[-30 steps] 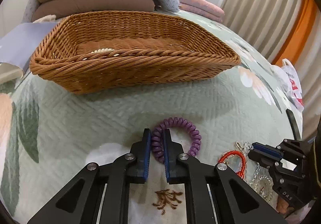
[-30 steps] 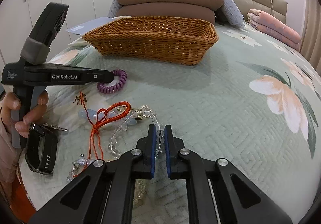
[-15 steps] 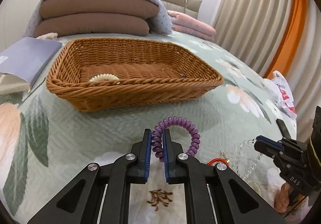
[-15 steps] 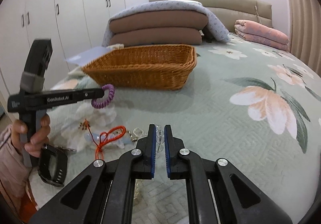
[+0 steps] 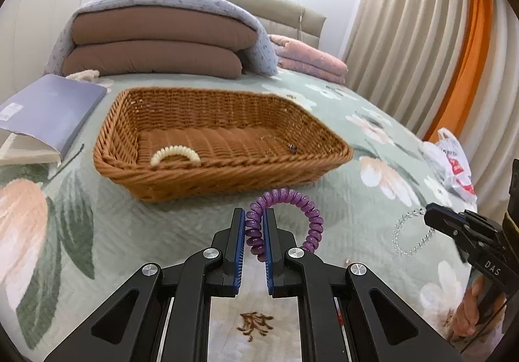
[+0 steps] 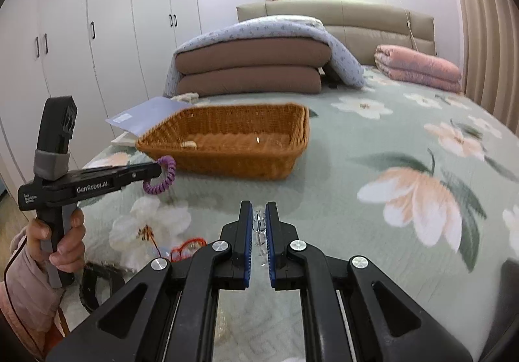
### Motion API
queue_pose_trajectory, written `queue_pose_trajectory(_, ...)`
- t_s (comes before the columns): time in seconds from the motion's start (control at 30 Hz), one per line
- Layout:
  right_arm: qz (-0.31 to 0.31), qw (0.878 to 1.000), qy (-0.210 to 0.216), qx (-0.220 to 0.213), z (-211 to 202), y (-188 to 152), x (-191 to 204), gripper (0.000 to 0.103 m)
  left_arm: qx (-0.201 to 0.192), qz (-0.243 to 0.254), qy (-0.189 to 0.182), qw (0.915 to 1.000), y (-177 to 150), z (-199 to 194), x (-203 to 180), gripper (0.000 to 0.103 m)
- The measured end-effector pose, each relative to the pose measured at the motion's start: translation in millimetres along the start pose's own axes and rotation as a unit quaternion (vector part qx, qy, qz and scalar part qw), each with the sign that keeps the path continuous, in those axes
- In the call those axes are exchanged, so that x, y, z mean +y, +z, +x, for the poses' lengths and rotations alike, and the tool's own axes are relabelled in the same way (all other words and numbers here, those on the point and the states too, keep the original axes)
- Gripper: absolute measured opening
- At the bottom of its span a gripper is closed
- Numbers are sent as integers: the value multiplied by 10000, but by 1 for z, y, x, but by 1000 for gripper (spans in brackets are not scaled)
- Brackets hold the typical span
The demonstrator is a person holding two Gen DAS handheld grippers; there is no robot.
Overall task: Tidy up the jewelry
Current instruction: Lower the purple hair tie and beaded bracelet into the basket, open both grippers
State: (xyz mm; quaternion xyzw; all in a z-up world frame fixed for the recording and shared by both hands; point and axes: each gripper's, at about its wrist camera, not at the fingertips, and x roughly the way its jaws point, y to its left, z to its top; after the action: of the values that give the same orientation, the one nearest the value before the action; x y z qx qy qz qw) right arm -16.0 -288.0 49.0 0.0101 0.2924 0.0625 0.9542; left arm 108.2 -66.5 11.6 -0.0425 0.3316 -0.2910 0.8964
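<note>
My left gripper (image 5: pixel 253 216) is shut on a purple coil bracelet (image 5: pixel 301 203), held in the air in front of a wicker basket (image 5: pixel 181 180). Inside the basket lie a cream bead bracelet (image 5: pixel 175 152) and a thin chain (image 5: pixel 282 143). My right gripper (image 6: pixel 259 211) is shut on a clear crystal bead bracelet (image 6: pixel 259 233), which hangs as a loop (image 5: pixel 408 232) from its tip in the left wrist view. In the right wrist view the left gripper (image 6: pixel 159 167) holds the purple coil (image 6: pixel 162 178) short of the basket (image 6: pixel 227 164).
On the floral bedspread below lie a red cord bracelet (image 6: pixel 186 246) and a black watch (image 6: pixel 94 284). A grey folder (image 5: pixel 48 108) sits left of the basket. Folded quilts (image 5: pixel 155 47) and a pink blanket (image 6: pixel 418 69) are behind, a plastic bag (image 5: pixel 451 160) at right.
Both grippers have risen off the bedspread, the left lifting the purple coil and the right lifting the crystal bracelet. The basket's inside has come into view.
</note>
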Motion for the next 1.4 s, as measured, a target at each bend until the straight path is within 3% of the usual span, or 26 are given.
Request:
queue_pose_trajectory(0.33,-252,9988,121,-412,10,62,12,9,-285,-5,105,9995,37,-11,3,11)
queue_pose_trajectory(0.47,-254,9982,288,-470,31,95,15,9,-427,39,148,9990,65,-9,3,11)
queue_pose_trajectory(0.63,-192,9984,402,-337,82,125,17,9,-320,121,287,9990,93,23,6,11)
queue_pose_trajectory(1.03,-19,9944,956,459,175,109,21,9,466,-118,653,9967,82,92,43,11)
queue_pose_trajectory(1.2,78,9926,915,795,196,99,14,9,671,-113,707,9952,77,105,44,11)
queue_pose_trajectory(1.4,95,9930,879,783,197,96,11,10,677,-90,664,9954,76,105,42,12)
